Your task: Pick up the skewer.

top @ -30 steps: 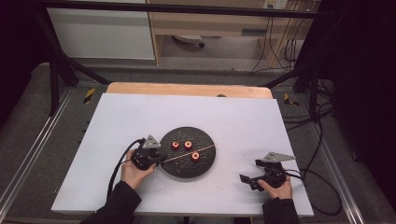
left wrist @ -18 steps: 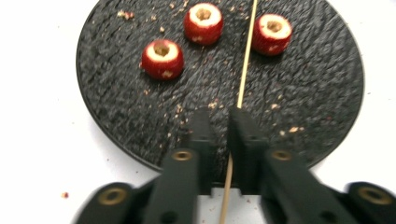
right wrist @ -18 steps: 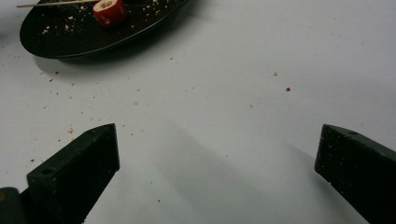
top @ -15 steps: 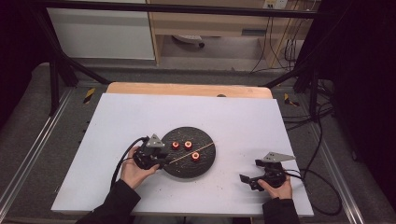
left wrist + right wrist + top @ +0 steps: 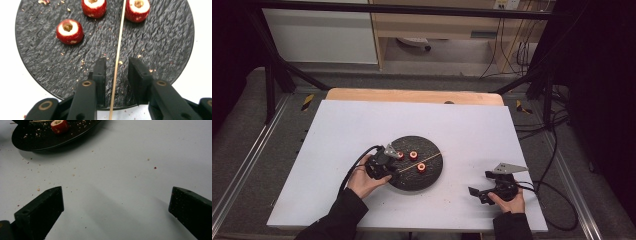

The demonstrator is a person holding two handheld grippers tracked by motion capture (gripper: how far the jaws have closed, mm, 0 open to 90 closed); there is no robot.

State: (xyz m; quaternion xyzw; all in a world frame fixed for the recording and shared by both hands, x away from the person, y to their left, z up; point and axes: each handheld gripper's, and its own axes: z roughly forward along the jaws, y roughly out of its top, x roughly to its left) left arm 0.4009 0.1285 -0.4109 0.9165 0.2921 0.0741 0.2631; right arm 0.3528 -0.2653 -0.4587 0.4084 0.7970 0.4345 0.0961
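Two tongs work at our white table (image 5: 337, 130): the right tongs (image 5: 116, 212) rest wide apart, well away from the black plate (image 5: 160, 42); the left tongs (image 5: 117, 75) stand apart astride a skewer (image 5: 119, 42) on it. Closing off-centre, we judge, could flick it into three cored red fruit pieces (image 5: 69, 31). Its near end is cut off.

Both grippers are chunky black plastic: left gripper (image 5: 117, 75) has brass-ringed screw holes, right gripper (image 5: 486, 192) carries a grey triangular plate. Dark sleeves (image 5: 332, 220).

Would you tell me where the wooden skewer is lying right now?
The wooden skewer lies across the black plate, between the left gripper jaws, beside three red pieces.
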